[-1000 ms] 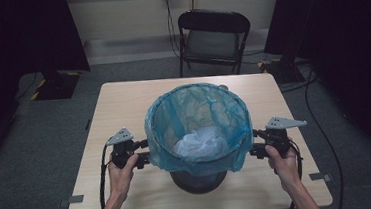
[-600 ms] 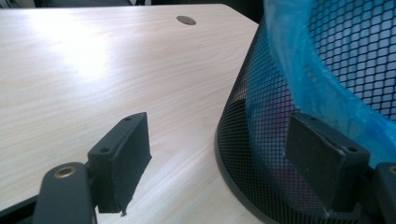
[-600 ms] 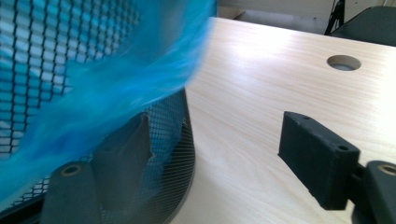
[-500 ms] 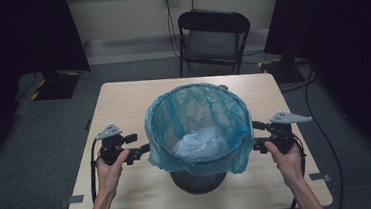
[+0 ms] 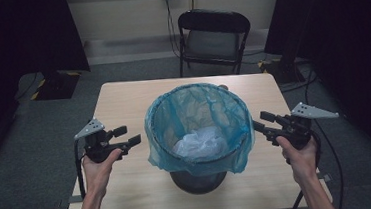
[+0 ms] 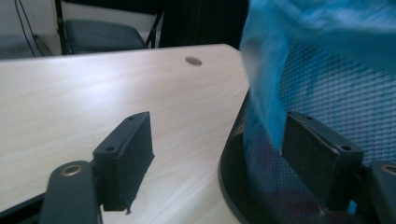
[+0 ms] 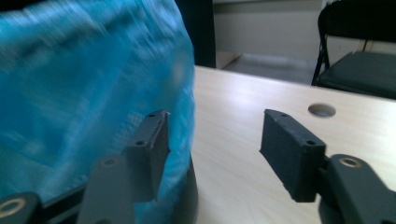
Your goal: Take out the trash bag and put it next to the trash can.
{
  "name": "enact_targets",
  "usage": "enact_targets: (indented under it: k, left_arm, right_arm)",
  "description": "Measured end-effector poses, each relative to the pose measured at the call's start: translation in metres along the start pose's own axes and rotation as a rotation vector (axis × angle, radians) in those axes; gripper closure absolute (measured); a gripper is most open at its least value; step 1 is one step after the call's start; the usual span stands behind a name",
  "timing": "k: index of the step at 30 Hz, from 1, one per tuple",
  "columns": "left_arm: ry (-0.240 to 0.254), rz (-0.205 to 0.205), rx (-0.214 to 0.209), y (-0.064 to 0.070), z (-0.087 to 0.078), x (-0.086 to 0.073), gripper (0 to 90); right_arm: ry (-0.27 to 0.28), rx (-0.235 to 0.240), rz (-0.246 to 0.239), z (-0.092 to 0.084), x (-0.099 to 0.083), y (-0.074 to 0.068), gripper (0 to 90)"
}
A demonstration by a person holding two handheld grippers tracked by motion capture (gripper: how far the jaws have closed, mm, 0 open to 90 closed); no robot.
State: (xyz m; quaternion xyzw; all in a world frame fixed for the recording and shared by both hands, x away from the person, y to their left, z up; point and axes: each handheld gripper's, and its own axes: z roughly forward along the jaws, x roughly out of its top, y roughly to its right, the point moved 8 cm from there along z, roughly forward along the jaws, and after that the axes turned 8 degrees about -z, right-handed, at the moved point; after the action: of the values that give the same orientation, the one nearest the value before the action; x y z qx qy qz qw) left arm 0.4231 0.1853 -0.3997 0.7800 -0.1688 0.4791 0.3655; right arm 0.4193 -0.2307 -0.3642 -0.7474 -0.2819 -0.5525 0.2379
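While the blue bag (image 5: 198, 128) sat mid-frame, your left gripper (image 5: 130, 137) and right gripper (image 5: 260, 121) flanked it, jaws apart, both just closing, holding nothing

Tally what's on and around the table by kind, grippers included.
Black handheld two-jaw gripper: 2 (left gripper, right gripper)
Black mesh waste bin: 1
Translucent blue plastic bin liner: 1
Crumpled white plastic in the bin: 1
Light wooden table: 1
Black folding chair: 1
Total: 7
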Motion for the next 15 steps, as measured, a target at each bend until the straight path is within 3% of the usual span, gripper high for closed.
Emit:
enact_targets:
  k: [2,3,6,8,10,12,15]
  left_arm:
    - [0.017,0.002,-0.015,0.01,-0.003,0.007,34.5]
    - [0.024,0.013,-0.003,0.014,-0.005,0.012,34.5]
    - [0.067,0.042,-0.019,0.029,-0.014,0.029,36.6]
    - [0.088,0.058,-0.015,0.037,-0.019,0.04,34.3]
    - [0.093,0.05,-0.061,0.048,-0.023,0.048,33.1]
    - [0.083,0.082,-0.061,0.058,-0.022,0.054,31.9]
    - [0.105,0.085,-0.109,0.072,-0.021,0.062,25.8]
  right_arm:
    - [0.028,0.025,0.006,-0.004,0.011,-0.005,44.4]
    - [0.042,0.028,0.007,-0.006,0.017,-0.007,43.7]
    - [0.065,0.047,-0.001,-0.011,0.035,-0.015,39.8]
    - [0.063,0.043,-0.015,-0.014,0.045,-0.022,36.5]
    - [0.081,0.066,-0.02,-0.017,0.055,-0.032,32.0]
    - [0.095,0.081,-0.039,-0.018,0.064,-0.043,27.1]
    - [0.06,0.103,-0.054,-0.012,0.066,-0.055,23.3]
